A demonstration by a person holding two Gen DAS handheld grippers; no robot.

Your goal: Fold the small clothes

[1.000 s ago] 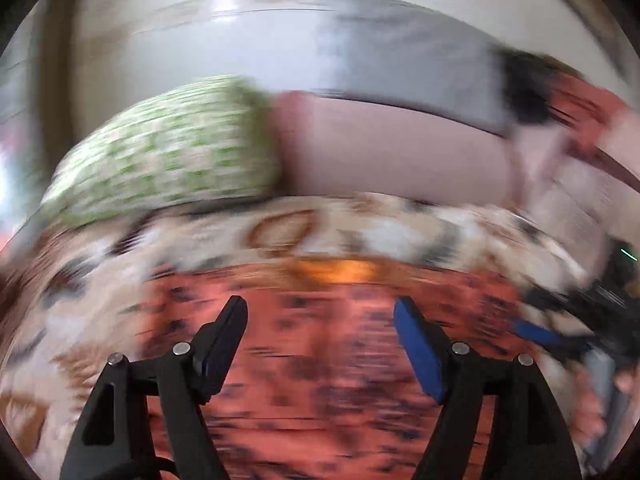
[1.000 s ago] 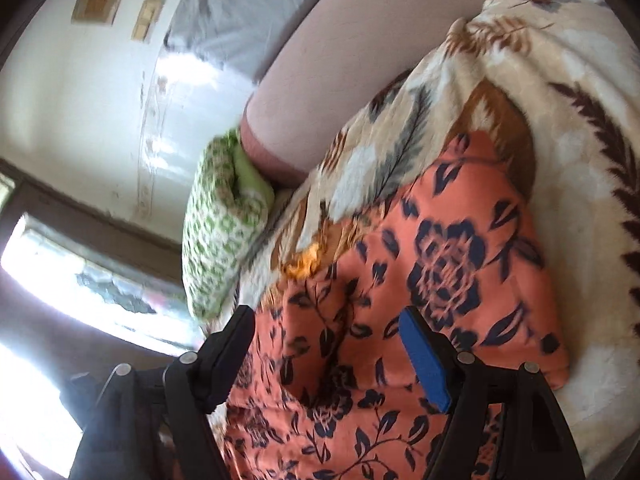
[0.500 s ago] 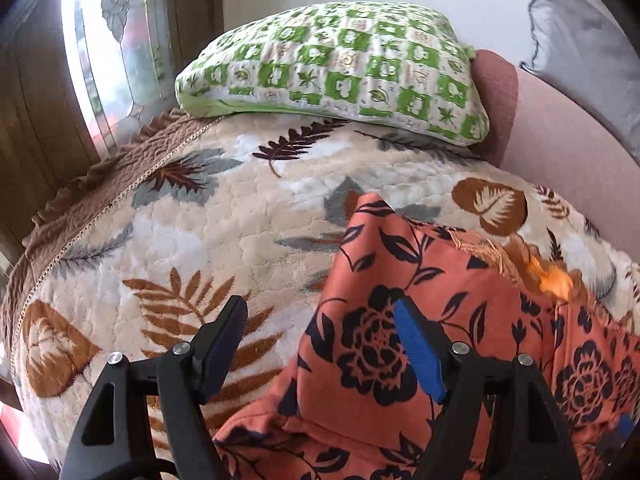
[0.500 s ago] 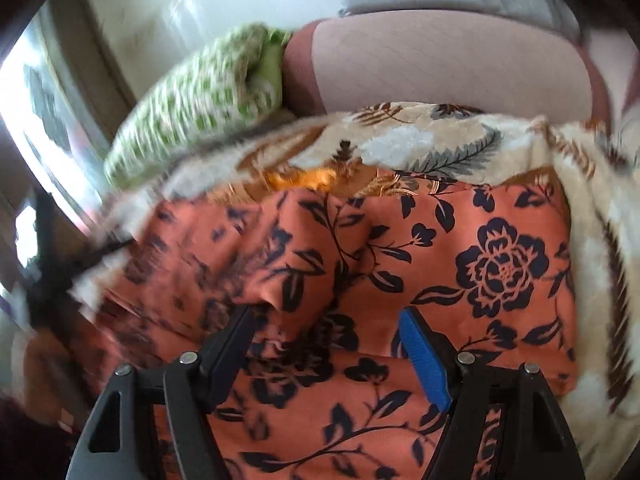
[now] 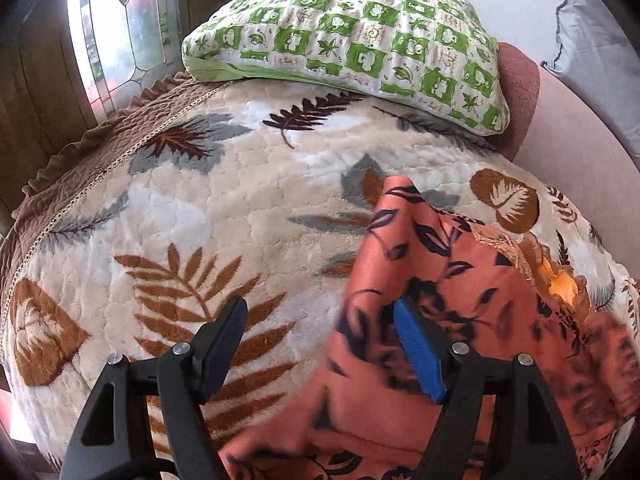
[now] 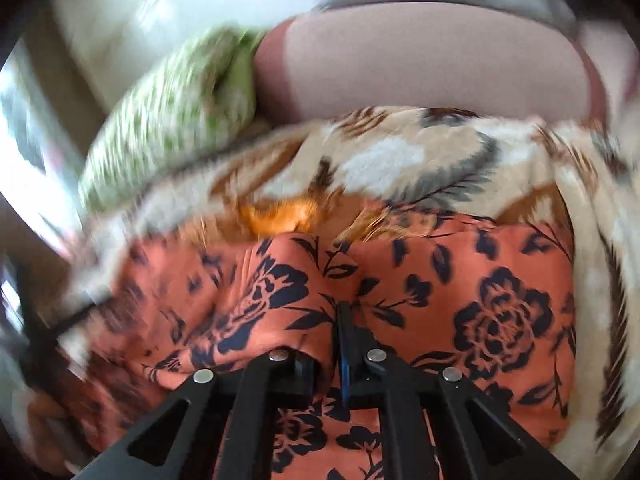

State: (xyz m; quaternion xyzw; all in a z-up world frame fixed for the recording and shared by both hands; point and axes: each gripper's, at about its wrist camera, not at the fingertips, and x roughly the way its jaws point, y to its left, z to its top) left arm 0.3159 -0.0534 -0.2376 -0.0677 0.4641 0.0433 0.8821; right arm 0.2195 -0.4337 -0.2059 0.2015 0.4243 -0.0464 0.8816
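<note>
Leaf-print blanket [image 5: 224, 200] carries an orange floral garment [image 6: 480, 300]; right gripper [image 6: 338, 320] pinches its fold at 6 o'clock, left gripper [image 5: 320, 340] spread above its edge.

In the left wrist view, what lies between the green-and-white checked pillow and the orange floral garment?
Only bare leaf-print fleece blanket separates the green-and-white checked pillow from the orange floral garment; nothing else lies there in the left wrist view.

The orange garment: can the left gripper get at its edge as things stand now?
Probably yes. The left gripper is open, the orange garment edge lies just by its blue finger, and nothing covers it.
</note>
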